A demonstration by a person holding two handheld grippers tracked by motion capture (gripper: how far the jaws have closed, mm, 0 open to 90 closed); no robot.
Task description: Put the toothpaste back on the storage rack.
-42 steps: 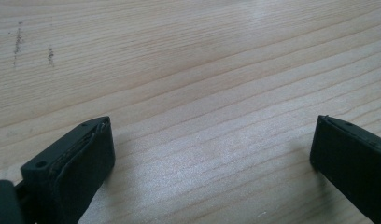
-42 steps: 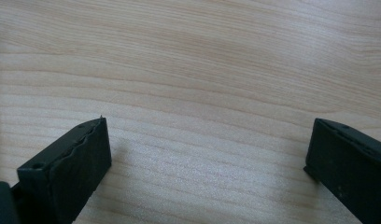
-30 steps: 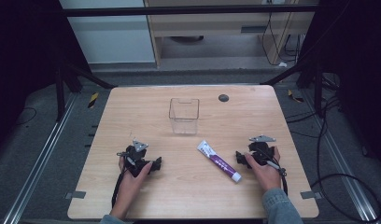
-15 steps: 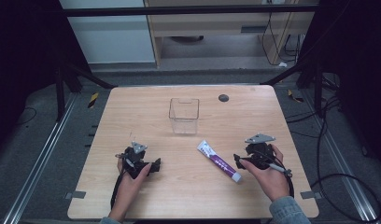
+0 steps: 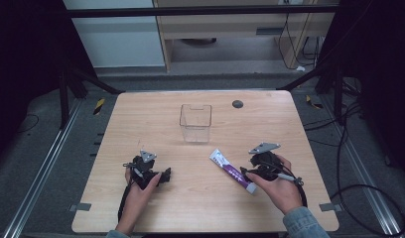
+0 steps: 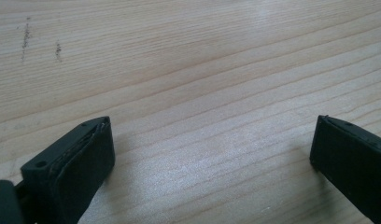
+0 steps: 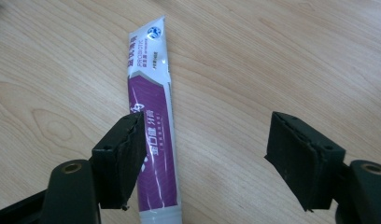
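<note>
Your right gripper [image 5: 246, 172] is now just beside the toothpaste tube [image 5: 232, 171], which lies flat on the worktop [image 5: 141, 114], a little in front of the clear plastic box [image 5: 195, 122] and to its right. In the right gripper view the fingers [image 7: 121, 158] are wide open and hold nothing. One finger is over the purple part of the tube [image 7: 151, 126], and the other stands well apart on bare wood, so the tube is not between them yet.

To make this grasp well, you should move the gripper sideways until the tube lies in the middle of the gap. Bring both fingers down to the wood before you close, because the tube is flat and thin, and a high grip can slip over it. I think the purple middle part is a better place than the white crimped end, which is thin and may bend. Close slowly; the tube is soft, so a hard squeeze may press on the cap end.

Your left gripper [image 5: 150, 174] rests on the worktop near the front left. Its fingers [image 6: 76, 163] are also wide open and empty, with only wood between them. It can wait there.
</note>
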